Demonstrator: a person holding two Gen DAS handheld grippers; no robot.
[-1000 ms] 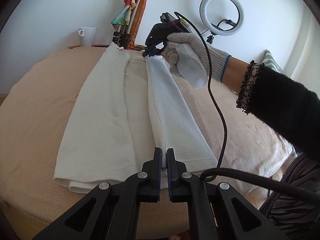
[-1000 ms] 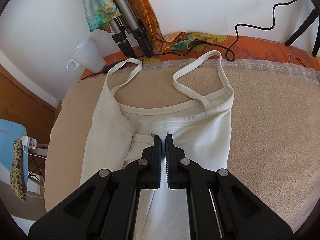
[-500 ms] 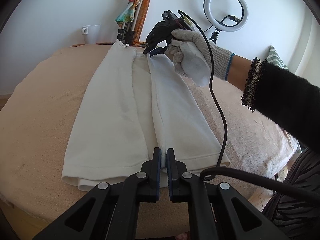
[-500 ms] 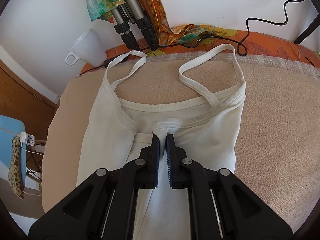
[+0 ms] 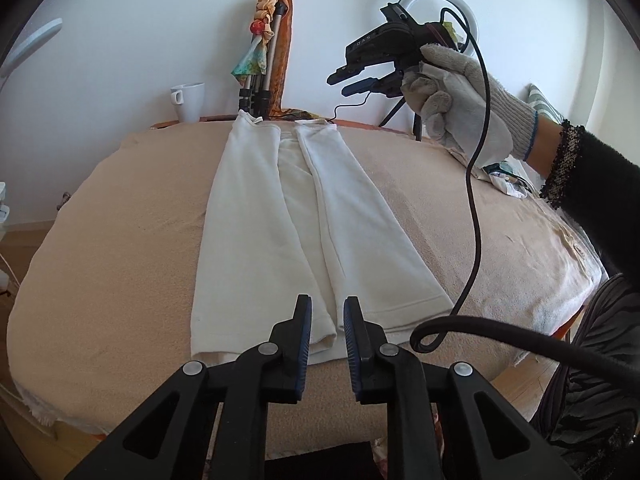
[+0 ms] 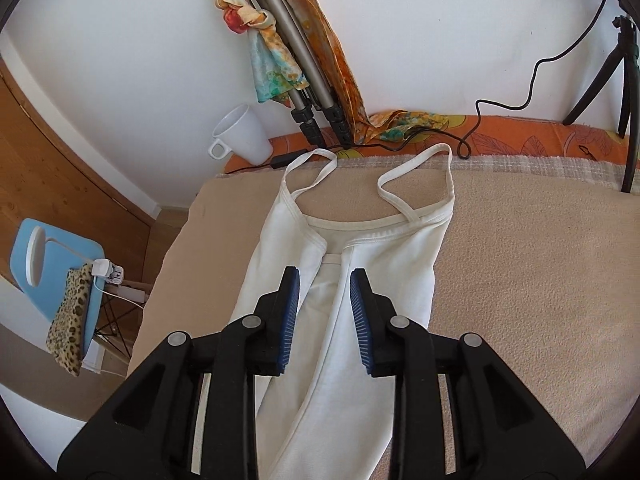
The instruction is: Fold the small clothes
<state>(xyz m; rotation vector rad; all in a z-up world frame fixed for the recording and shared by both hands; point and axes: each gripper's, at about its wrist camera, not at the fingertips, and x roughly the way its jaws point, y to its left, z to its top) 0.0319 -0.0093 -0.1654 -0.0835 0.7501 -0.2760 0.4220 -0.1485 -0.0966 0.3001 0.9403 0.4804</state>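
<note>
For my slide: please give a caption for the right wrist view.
Right gripper opening above a white strappy top, nothing between its jaws.

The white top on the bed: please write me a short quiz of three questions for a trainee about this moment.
1. True or false: both long sides of the white top are folded in toward its middle.
2. What stands by the wall, beside the tripod? A) a mug B) a bottle C) a shoe
3. Fill in: between the fingers of the left gripper and the right gripper there is ____ cloth.

Key:
1. True.
2. A, the white mug.
3. No; both pairs of jaws are opening above the top.
</note>
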